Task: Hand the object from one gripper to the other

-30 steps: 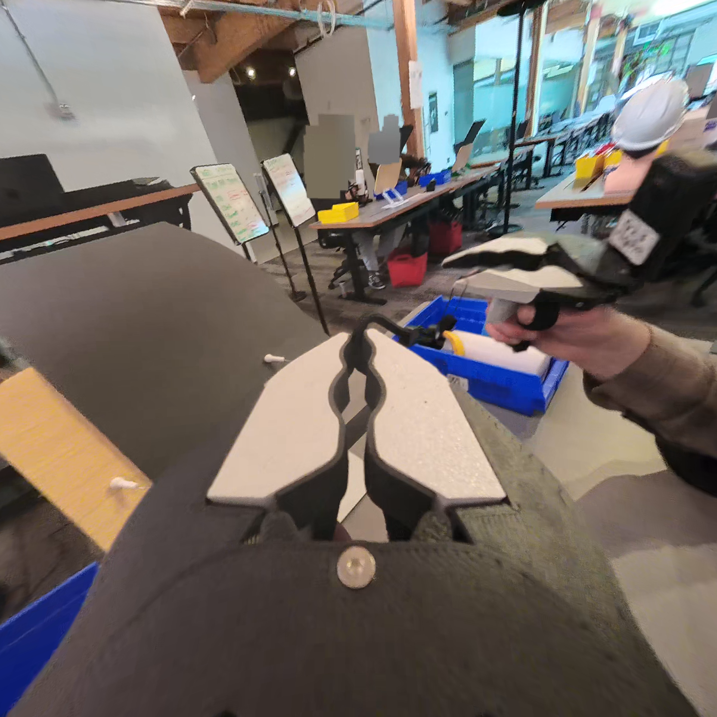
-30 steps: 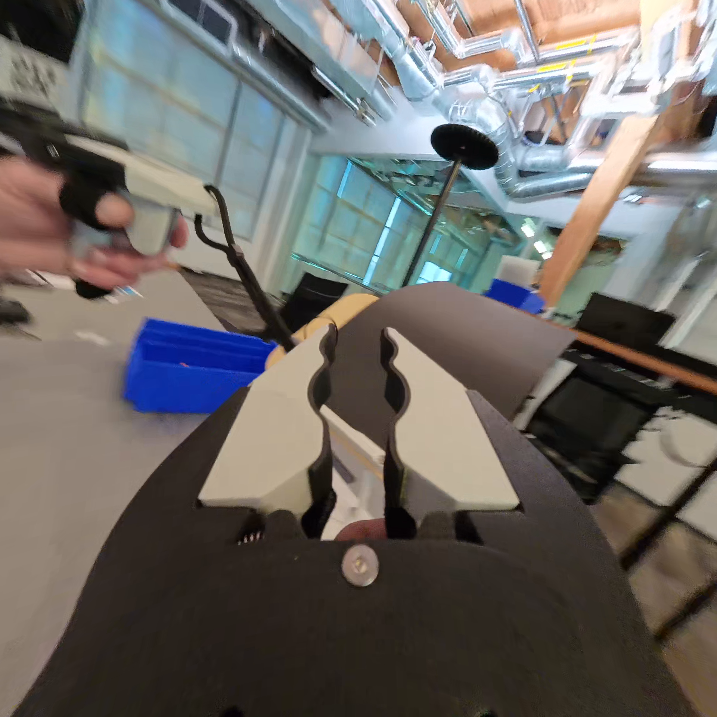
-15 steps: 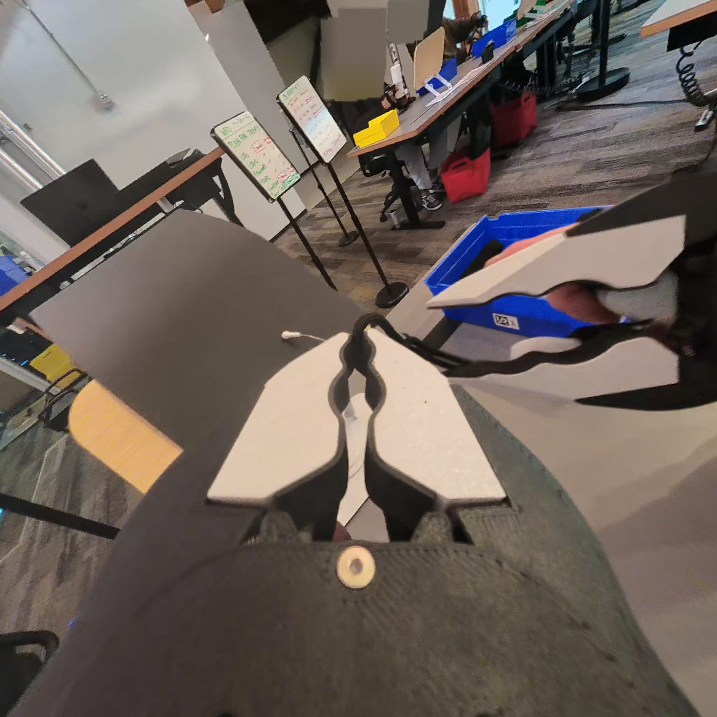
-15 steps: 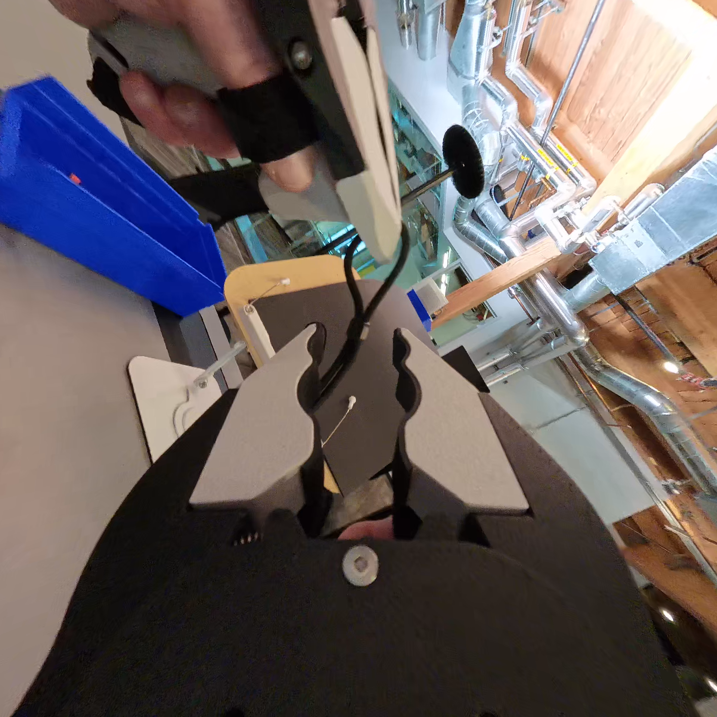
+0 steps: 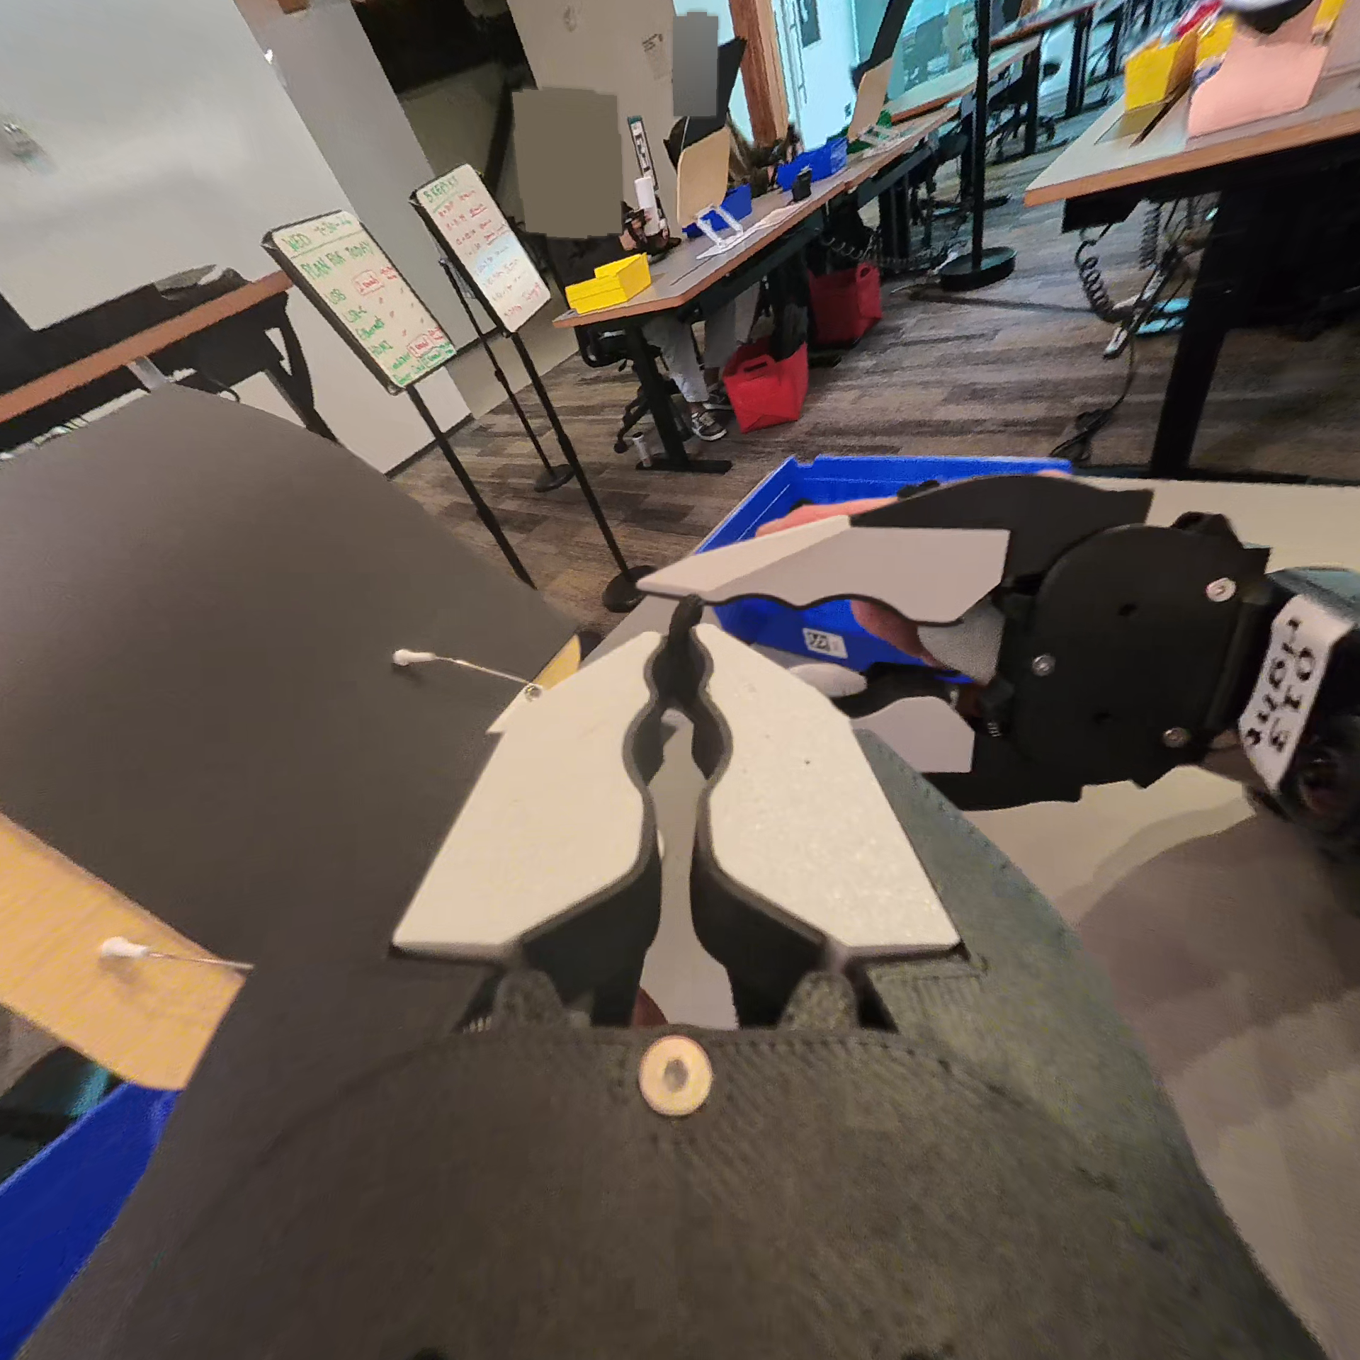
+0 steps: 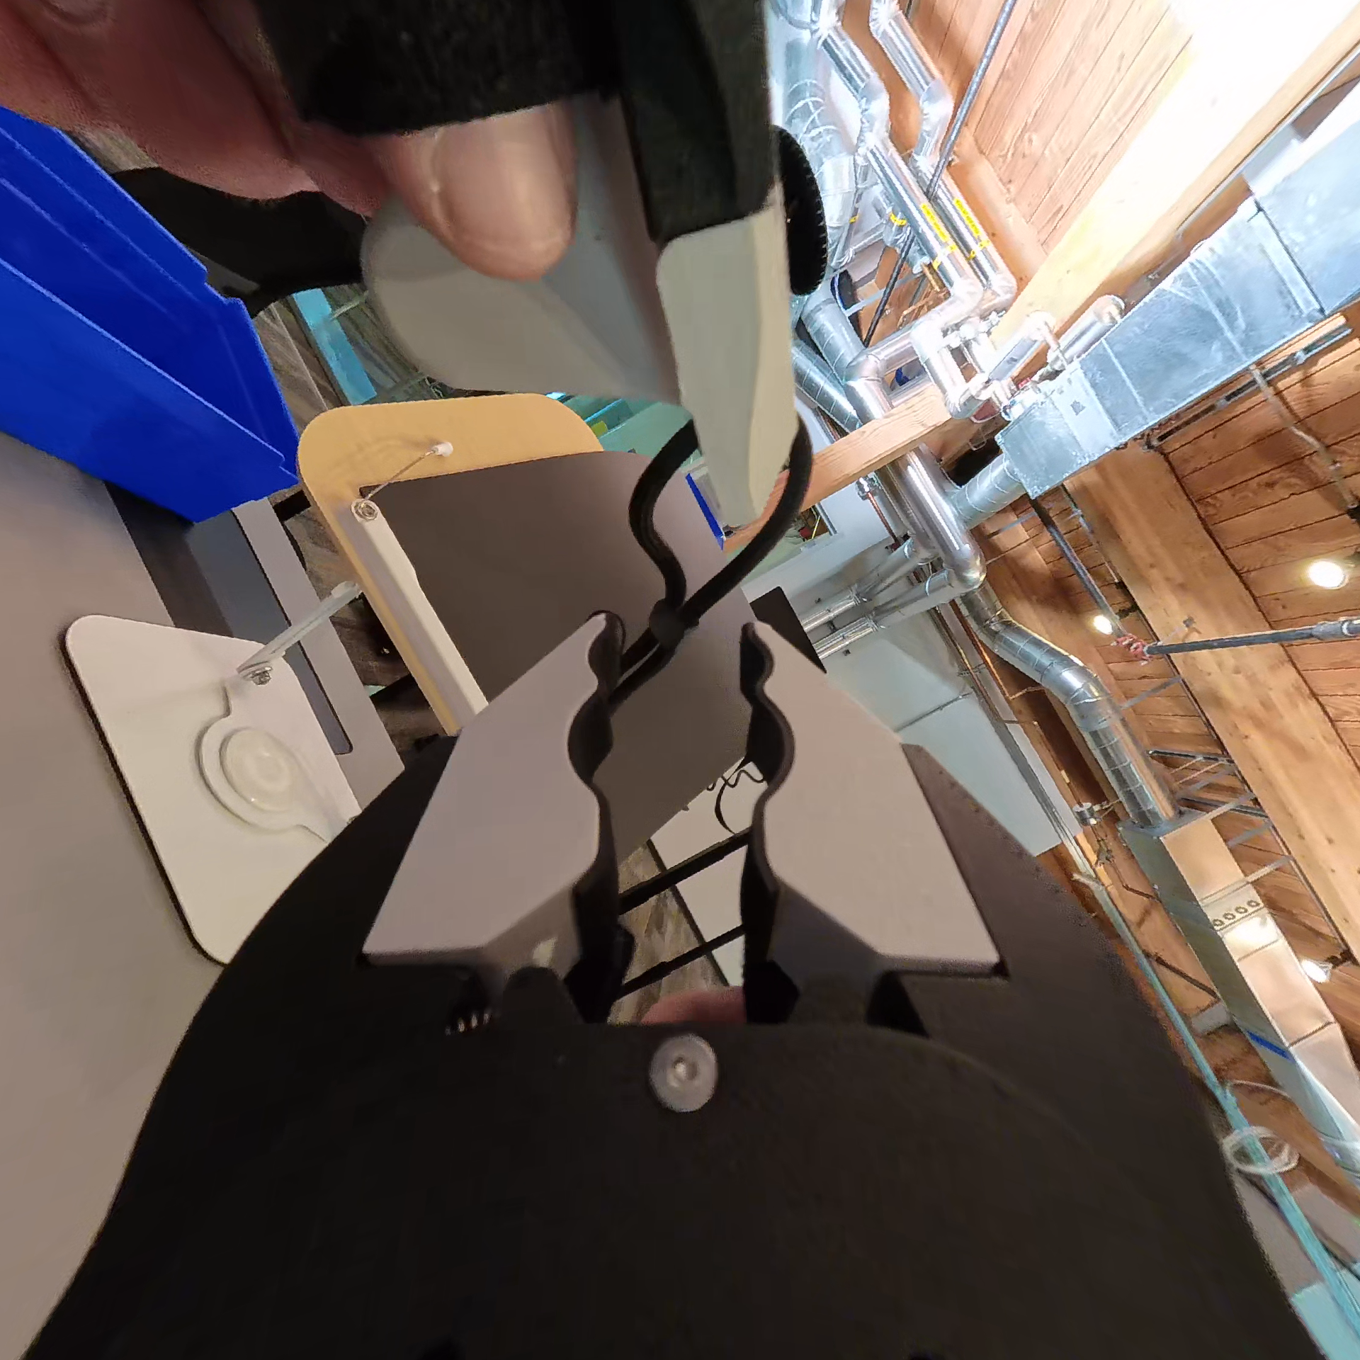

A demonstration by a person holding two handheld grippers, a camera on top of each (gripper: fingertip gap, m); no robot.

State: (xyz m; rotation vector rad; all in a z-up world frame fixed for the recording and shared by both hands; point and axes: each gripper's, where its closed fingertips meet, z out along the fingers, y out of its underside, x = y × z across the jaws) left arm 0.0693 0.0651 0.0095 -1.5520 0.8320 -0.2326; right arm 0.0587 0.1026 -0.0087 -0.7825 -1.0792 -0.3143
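Observation:
A thin black cord loop (image 5: 681,625) is pinched at the tips of my left gripper (image 5: 677,644), which is shut on it. In the right wrist view the cord (image 6: 651,508) hangs in a loop from the left gripper's tip (image 6: 736,486) at the top and passes down between my right gripper's fingers. My right gripper (image 6: 677,633) is open; the cord's knot (image 6: 662,614) lies near its left finger. In the left wrist view the right gripper (image 5: 743,644) comes in from the right, its upper finger (image 5: 809,567) just above my left fingertips.
A blue bin (image 5: 795,486) stands on the grey table (image 5: 1177,846) behind the grippers and also shows in the right wrist view (image 6: 110,353). A black board (image 5: 221,625) rises at the left. A white plate (image 6: 184,773) lies flat on the table. Whiteboards on stands (image 5: 360,294) and desks are beyond. Tip to tip, the grippers are about 5 cm apart.
My right gripper has moved in from farther off to my left gripper, and the cord now lies between its open fingers. My left gripper stays shut on the cord.

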